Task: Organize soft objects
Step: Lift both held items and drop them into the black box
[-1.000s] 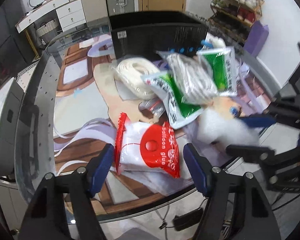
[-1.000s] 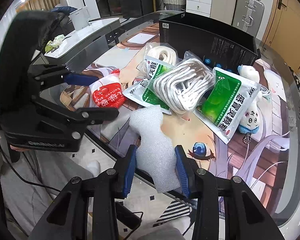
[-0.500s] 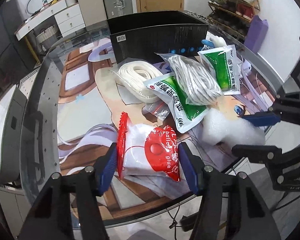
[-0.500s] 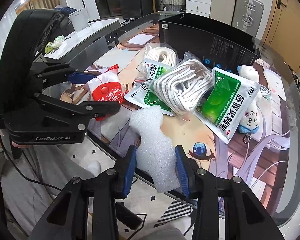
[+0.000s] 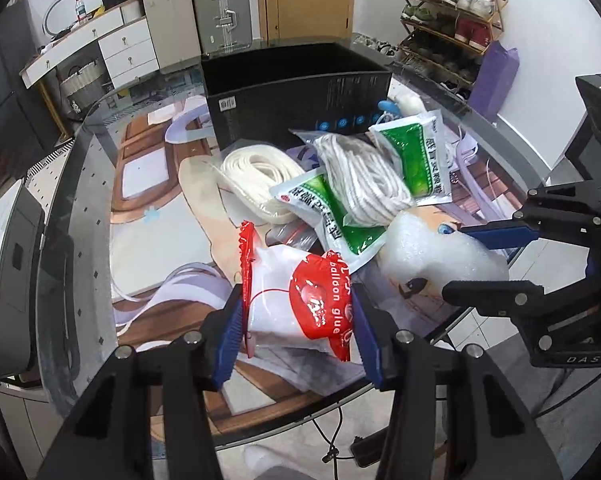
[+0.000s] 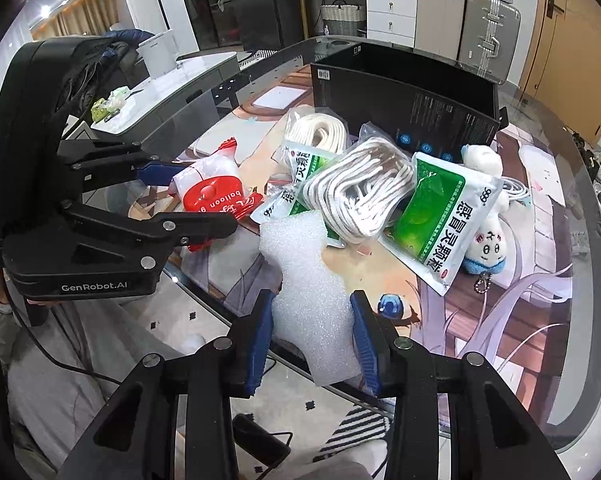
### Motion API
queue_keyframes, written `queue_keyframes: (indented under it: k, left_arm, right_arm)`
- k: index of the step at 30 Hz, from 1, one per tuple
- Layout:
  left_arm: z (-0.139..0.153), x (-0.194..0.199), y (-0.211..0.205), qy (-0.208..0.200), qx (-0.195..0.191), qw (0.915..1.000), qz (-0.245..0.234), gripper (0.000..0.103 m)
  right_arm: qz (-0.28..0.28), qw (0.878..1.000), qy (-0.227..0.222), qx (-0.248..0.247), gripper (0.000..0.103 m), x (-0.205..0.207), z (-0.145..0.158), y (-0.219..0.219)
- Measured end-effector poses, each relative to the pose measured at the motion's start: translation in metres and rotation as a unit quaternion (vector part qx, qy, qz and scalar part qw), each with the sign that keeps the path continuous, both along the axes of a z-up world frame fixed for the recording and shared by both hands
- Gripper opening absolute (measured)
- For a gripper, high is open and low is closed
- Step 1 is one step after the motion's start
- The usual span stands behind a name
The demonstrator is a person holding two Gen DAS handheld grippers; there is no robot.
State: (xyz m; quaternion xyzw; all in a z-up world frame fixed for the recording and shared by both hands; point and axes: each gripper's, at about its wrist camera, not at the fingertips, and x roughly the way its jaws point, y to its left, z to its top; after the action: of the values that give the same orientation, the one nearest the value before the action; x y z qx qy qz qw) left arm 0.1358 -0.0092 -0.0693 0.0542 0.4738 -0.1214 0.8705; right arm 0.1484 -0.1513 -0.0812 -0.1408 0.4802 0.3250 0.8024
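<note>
A white bag with a red "balloon glue" label (image 5: pixel 296 300) lies at the near edge of the glass table. My left gripper (image 5: pixel 296 320) is closing on it, and both blue pads touch the bag's sides. The right wrist view shows the same bag (image 6: pixel 212 196) between those fingers. My right gripper (image 6: pixel 312 320) is shut on a white foam piece (image 6: pixel 300 264) that reaches over the table's front edge. In the left wrist view the foam (image 5: pixel 432 256) and right gripper (image 5: pixel 472 264) are at the right.
An open black box (image 5: pixel 292 96) stands behind the pile. In front of it lie a bagged white rope bundle (image 6: pixel 360 188), a coil of flat white cord (image 5: pixel 256 176), two green sachets (image 6: pixel 440 216) (image 5: pixel 324 216) and a small plush toy (image 6: pixel 484 236). A person's legs are below the table edge.
The left gripper's jaws have narrowed from well clear of the balloon glue bag to touching its sides. The right gripper has kept still with the foam in it.
</note>
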Motion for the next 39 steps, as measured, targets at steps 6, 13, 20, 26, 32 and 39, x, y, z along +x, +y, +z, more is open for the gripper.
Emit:
queue_keyframes:
  k: [6,13,20,26,32,39]
  left_arm:
    - [0.012,-0.001,-0.004,-0.013,-0.007,0.9999,-0.004,0.050]
    - [0.032,0.006,-0.007,-0.039,-0.013,0.9992,-0.001,0.050]
    - [0.056,0.020,-0.005,-0.072,-0.013,0.9972,0.010,0.050]
    - [0.072,0.043,0.002,-0.096,-0.017,0.9946,0.034,0.050]
    - [0.083,0.070,0.006,-0.117,-0.023,0.9915,0.053,0.050]
    - [0.084,0.105,0.010,-0.125,-0.030,0.9892,0.069,0.050]
  right_arm:
    - [-0.010,1.000,-0.015,0.016,0.039,0.001,0.012,-0.005]
    - [-0.031,0.997,-0.056,0.044,0.039,0.005,0.043,-0.012]
    - [-0.065,0.990,-0.101,0.068,0.039,0.018,0.076,-0.018]
    - [-0.086,0.984,-0.125,0.088,0.039,0.041,0.098,-0.014]
    - [-0.108,0.979,-0.134,0.108,0.039,0.073,0.112,-0.006]
    - [-0.138,0.974,-0.145,0.110,0.039,0.116,0.116,0.003]
